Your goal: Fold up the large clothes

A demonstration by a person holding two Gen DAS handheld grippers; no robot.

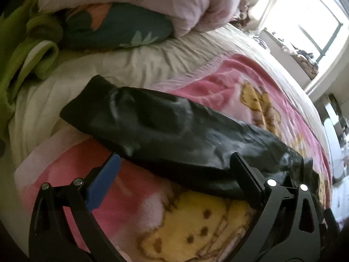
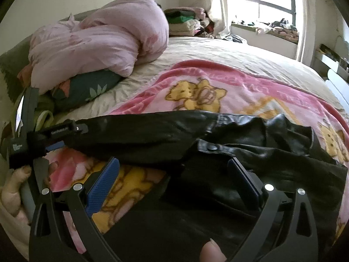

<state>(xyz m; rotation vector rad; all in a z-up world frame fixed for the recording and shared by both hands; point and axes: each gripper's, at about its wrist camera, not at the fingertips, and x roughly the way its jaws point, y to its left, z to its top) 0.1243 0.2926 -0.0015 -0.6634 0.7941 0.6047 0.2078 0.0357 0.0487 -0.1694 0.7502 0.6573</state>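
A black leather jacket lies spread across a pink cartoon-print blanket on the bed. We see one sleeve stretched away from the body toward the pillow end, its cuff reaching onto the pale sheet. We judge that the garment has been laid flat with the sleeve drawn out so that it can be folded inward over the body, the soft bed giving a broad surface for a piece this large.

The left claw hovers just above the near edge of the sleeve, its fingers apart and empty, one blue pad over bare blanket and the other finger over leather. The sleeve thus runs across and just ahead of the opening, within easy reach.

The right claw is likewise spread and holds nothing. It sits low over the body of the jacket, near a snap tab, with the leather filling most of the gap between its fingers. In the right wrist view the left claw shows at the far left, gripped by a hand.

Farther out, a pink duvet is bundled on a dark floral pillow, a green blanket lies beside them, folded clothes are stacked by the wall, and a bright window lights the room.
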